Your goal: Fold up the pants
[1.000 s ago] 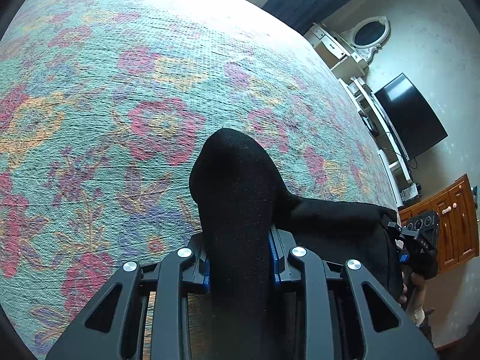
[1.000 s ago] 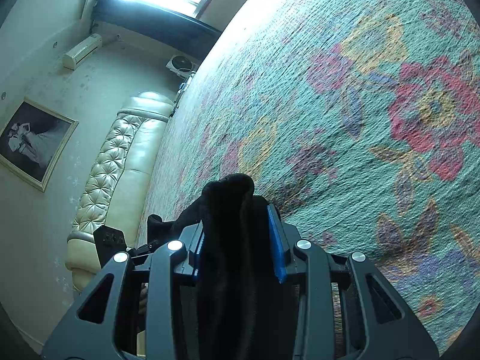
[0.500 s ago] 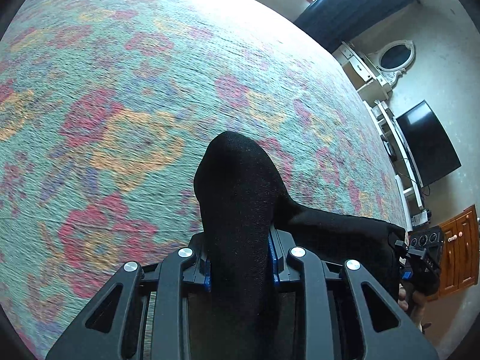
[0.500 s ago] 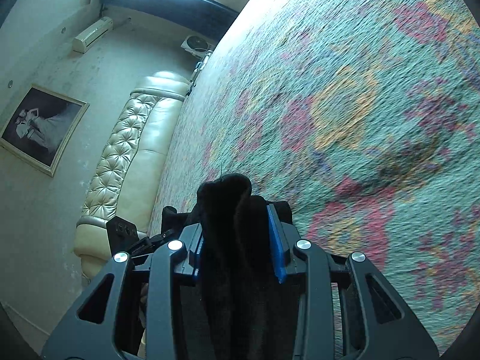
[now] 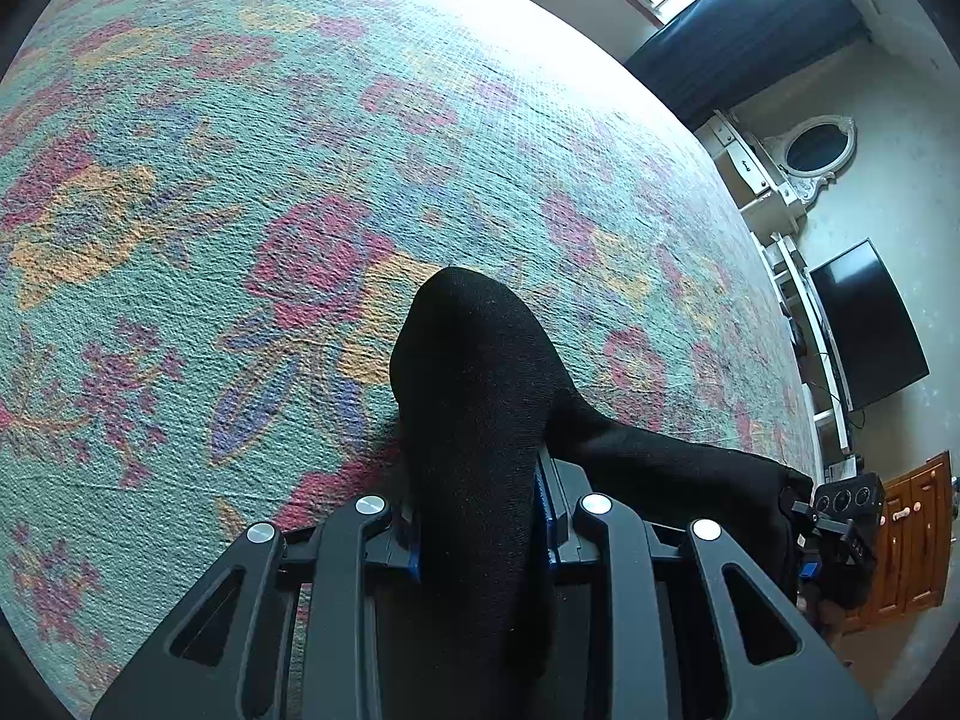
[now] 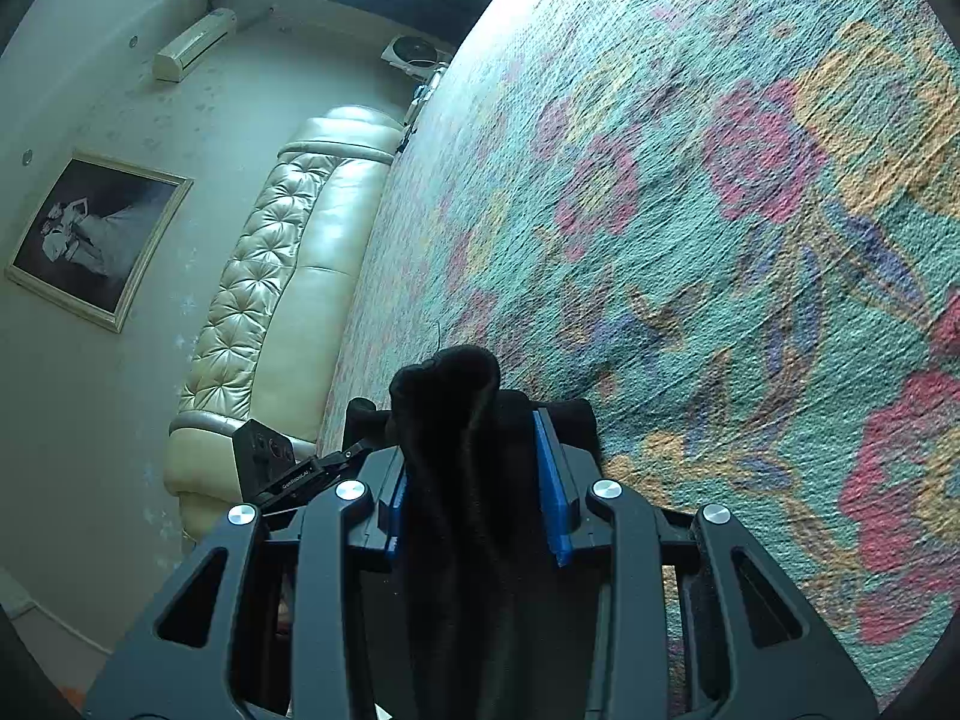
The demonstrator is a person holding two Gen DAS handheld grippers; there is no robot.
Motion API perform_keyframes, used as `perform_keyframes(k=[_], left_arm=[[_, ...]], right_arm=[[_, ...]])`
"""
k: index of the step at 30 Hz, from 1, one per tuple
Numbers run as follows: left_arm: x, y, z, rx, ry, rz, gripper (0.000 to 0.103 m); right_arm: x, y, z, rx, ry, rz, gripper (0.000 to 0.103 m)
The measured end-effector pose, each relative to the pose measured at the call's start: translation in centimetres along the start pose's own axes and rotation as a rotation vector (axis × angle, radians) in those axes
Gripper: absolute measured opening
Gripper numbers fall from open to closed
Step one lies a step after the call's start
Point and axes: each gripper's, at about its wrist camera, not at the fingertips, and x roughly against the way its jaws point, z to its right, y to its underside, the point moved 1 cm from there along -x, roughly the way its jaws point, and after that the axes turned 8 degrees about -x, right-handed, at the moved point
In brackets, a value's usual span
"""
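Black pants (image 5: 480, 408) bunch clamped in both claws above floral bedspread (image 5: 240, 180).

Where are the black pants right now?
The black pants are off the floral bedspread, pinched in the left gripper and right gripper, stretching between them above the bed.

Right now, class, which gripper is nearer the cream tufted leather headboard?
Left. The left gripper is on the headboard side; the right gripper is farther from it, across the floral bedspread.
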Motion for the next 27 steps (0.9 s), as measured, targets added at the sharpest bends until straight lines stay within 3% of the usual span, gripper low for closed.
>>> perform_keyframes(k=[6,10,14,19,23,27], left_arm=[[0.0,0.4,-0.7,0.019,0.073,-0.021,0.041],[1.5,1.7,-1.7,0.067,0.118,0.022,0.054],[3.4,4.4,-2.5,0.06,0.156,0.027,0.068],[5.9,8.5,-3.7,0.096,0.197,0.024,0.068],[6.7,11.2,-3.7,0.158,0.269,0.012,0.069],[6.9,12.8,-2.5,0.148,0.292,-0.003,0.069]], right_arm=[[0.4,0.1,0.5,-0.027,-0.007,0.013,0.037],[1.6,0.3,1.2,-0.064,0.014,0.045,0.058],[3.5,1.3,2.1,-0.08,0.034,0.069,0.065],[4.9,3.4,2.3,-0.059,0.083,0.032,0.072],[4.8,5.4,2.2,-0.06,0.053,-0.047,0.077],[4.2,7.8,1.8,-0.047,0.047,-0.103,0.077]])
